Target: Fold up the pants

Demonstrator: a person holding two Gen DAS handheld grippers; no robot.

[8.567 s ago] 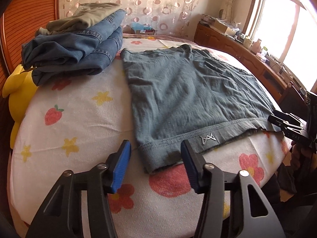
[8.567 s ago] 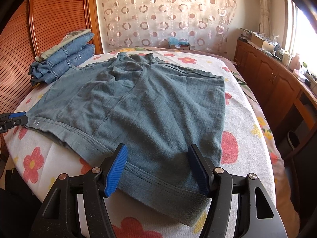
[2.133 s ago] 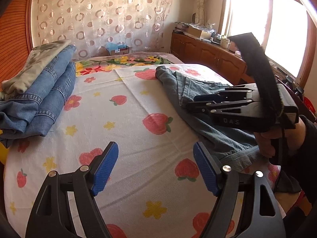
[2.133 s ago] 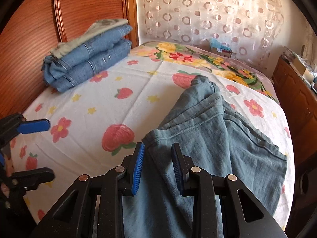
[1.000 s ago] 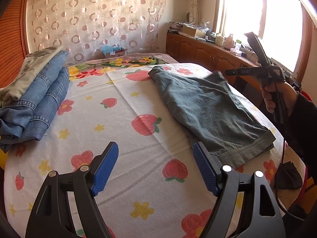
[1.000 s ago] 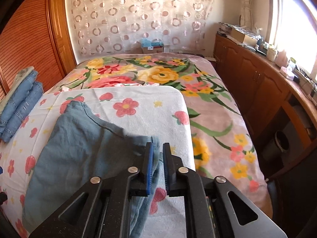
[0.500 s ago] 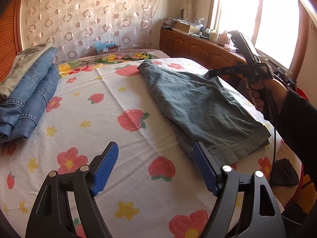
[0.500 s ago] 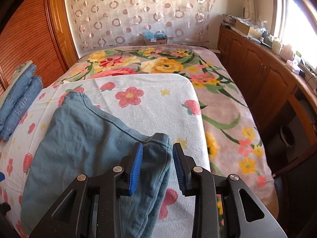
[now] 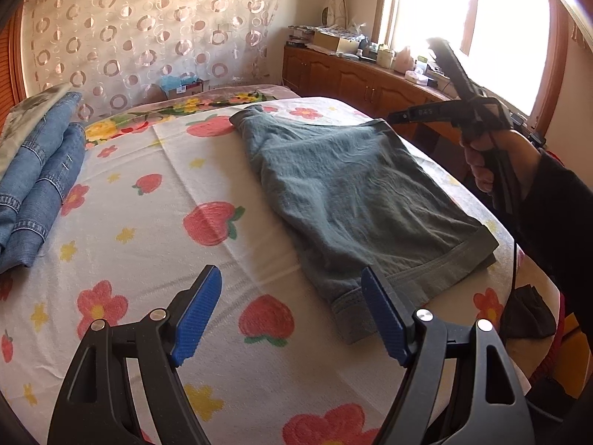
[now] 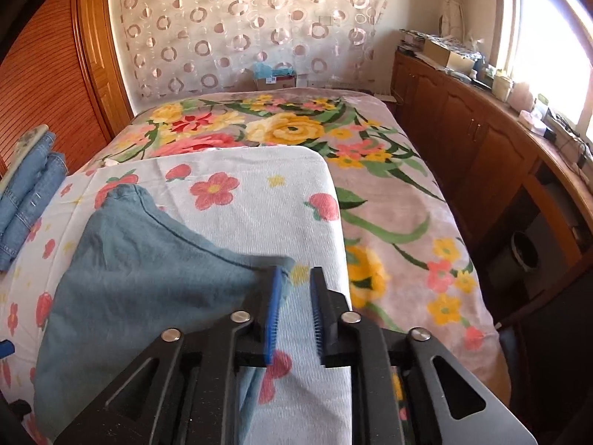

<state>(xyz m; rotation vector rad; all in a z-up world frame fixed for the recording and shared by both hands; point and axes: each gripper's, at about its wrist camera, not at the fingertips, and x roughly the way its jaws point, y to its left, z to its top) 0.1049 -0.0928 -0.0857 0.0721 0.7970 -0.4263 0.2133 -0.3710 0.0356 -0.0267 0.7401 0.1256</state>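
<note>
Pants (image 9: 355, 189) folded on towel (image 9: 155, 230) | jeans stack (image 9: 33, 185) well apart | left gripper (image 9: 292, 311) jaws wide | right gripper (image 10: 294, 311) jaws parted, empty

Left gripper (image 9: 292, 311) low in foreground, blue pads (image 9: 198, 311) spread wide, nothing between them. Grey-green pants (image 9: 355, 189) folded lengthwise on strawberry-and-flower sheet (image 9: 155, 230), hem end nearest, right pad overlapping hem corner in view; contact unclear. Right gripper (image 9: 393, 115) held in hand (image 9: 493, 159) at far right, tip near far corner of pants; jaw state unreadable edge-on. Stack of folded jeans (image 9: 33, 185) at left edge, well apart from pants. Wooden cabinets (image 9: 363, 85) under bright window (image 9: 467, 26) behind.
</note>
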